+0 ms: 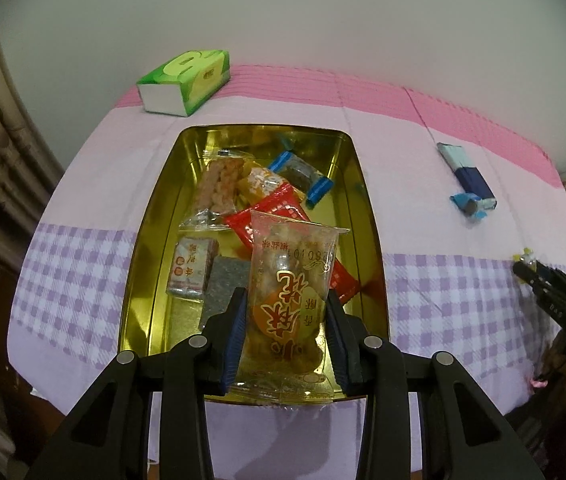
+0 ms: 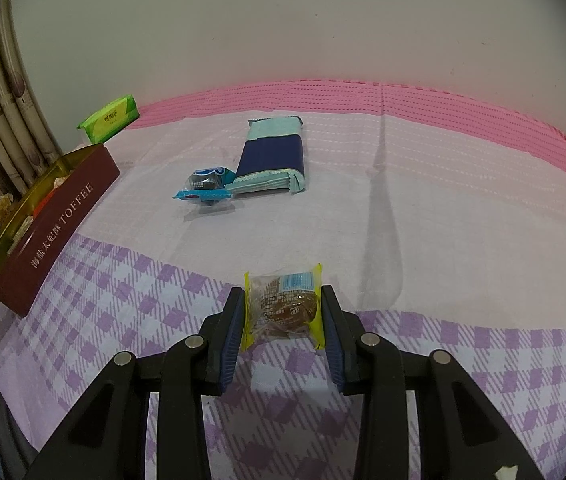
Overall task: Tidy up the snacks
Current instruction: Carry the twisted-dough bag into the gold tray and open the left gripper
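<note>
Right now your left gripper (image 1: 287, 320) pinches a clear snack pouch (image 1: 289, 300) with red and gold lettering, both pads pressed into its sides, held over the near end of the gold tin (image 1: 139, 264). It looks light and crinkly, with lumpy pieces inside that could crush, so I'd keep the squeeze gentle and hold it across the filled middle, not the flat sealed edge, which looks slippery.

Your right gripper (image 2: 283, 312) brackets a small yellow-edged wrapped cake (image 2: 283, 304) at the near edge of the purple-checked cloth (image 2: 123, 312). The pads touch or nearly touch the wrapper's side seams; whether they truly bite I can't tell. The cake seems soft and light, and those seams will fold, so I judge the firmer hold to be across the brown body.

Farther in, the tin already holds a red packet (image 1: 271, 208), a puffed rice bar (image 1: 221, 188), a blue-ended sweet (image 1: 301, 174), a white-labelled square (image 1: 193, 270) and a grey square (image 1: 225, 284).

Out on the cloth to the right of the tin, a blue-wrapped candy (image 2: 205, 186) lies touching the near end of a navy and teal biscuit pack (image 2: 273, 156), flat, stiff and probably brittle. At the far left sits a green tissue pack (image 1: 185, 80).
</note>
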